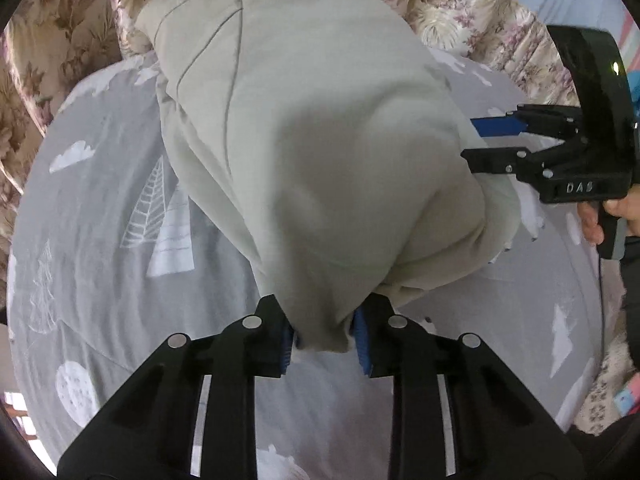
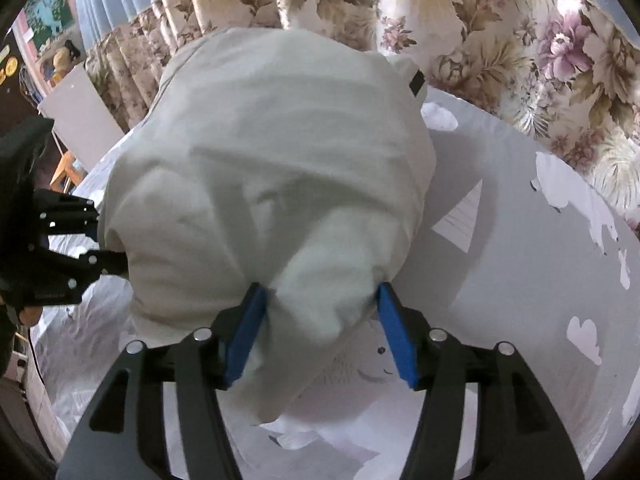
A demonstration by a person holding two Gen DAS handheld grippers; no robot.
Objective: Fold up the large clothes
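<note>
A large pale grey-green cotton garment (image 1: 304, 152) lies bunched on a grey bedsheet printed with white trees and clouds (image 1: 100, 240). The left gripper (image 1: 325, 342) pinches its near edge narrowly; the right gripper (image 2: 320, 330) stands wider, blue pads touching bunched cloth.

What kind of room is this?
Probably a bedroom. A grey sheet printed with white trees and clouds covers what looks like a bed, flowery curtains hang behind it, and a pale garment is being folded on top.
</note>
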